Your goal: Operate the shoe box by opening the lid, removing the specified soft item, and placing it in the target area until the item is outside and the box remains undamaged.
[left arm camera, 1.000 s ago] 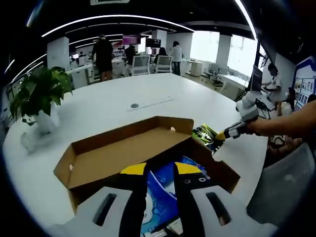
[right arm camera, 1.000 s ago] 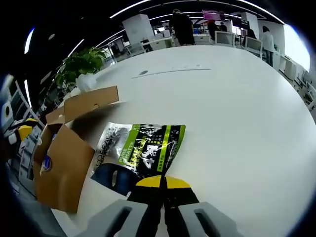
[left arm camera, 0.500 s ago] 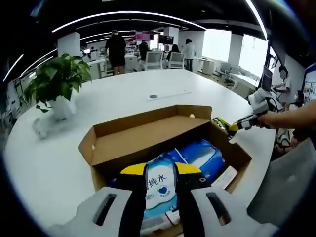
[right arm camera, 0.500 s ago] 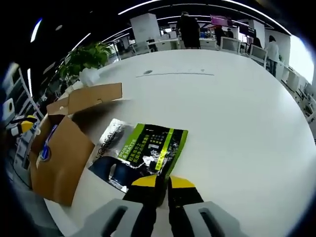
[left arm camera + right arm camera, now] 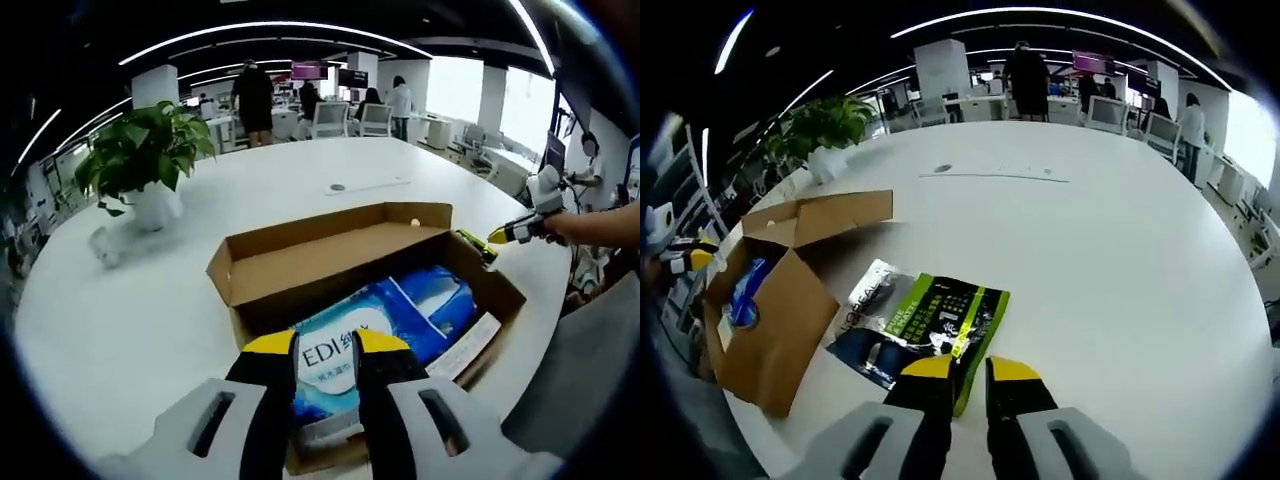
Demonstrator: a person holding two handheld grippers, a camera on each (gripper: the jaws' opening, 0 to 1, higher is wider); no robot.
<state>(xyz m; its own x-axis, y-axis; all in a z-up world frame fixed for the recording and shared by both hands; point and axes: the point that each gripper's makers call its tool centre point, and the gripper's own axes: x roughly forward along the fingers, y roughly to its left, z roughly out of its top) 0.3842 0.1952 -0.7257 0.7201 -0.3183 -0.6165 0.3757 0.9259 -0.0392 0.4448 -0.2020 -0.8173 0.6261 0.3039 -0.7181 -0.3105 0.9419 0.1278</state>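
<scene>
Right fingers (image 5: 971, 372) parted above green pouch (image 5: 945, 322).

I log: brown shoe box (image 5: 330, 262); blue-white packs (image 5: 385, 325); green-black pouch (image 5: 930, 320); white counter (image 5: 1120, 260); yellow-tipped fingers (image 5: 270, 345).

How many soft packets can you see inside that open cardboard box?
2. A white-and-blue packet lies at the near end of the box, just past the left claw. A darker blue packet sits beside it toward the far end. More may be hidden underneath.
</scene>
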